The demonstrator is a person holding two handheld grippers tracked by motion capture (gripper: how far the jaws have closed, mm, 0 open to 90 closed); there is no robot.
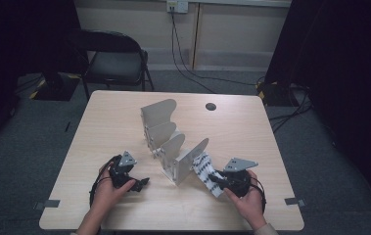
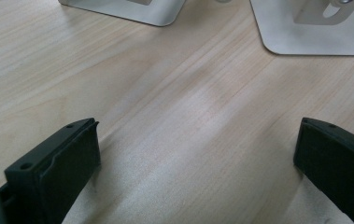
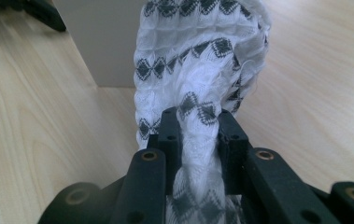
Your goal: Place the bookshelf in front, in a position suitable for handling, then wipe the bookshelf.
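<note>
A white cloth with black diamond bands (image 3: 198, 65) hangs bunched between the jaws of my right gripper (image 3: 198, 126), which is shut on it. From above, the cloth (image 1: 206, 171) drapes from the near end plate of a white metal divider rack (image 1: 173, 147) down to the right gripper (image 1: 218, 181) at the table's front right. My left gripper (image 1: 141, 183) rests low at the front left of the rack. Its jaws stand wide apart over bare wood (image 2: 198, 140), with nothing between them.
The light wooden table (image 1: 114, 117) has a dark round hole (image 1: 211, 106) near its far edge. Two of the rack's white base plates (image 2: 305, 32) lie ahead of the left gripper. A black folding chair (image 1: 114, 61) stands beyond the table, with cables on the floor.
</note>
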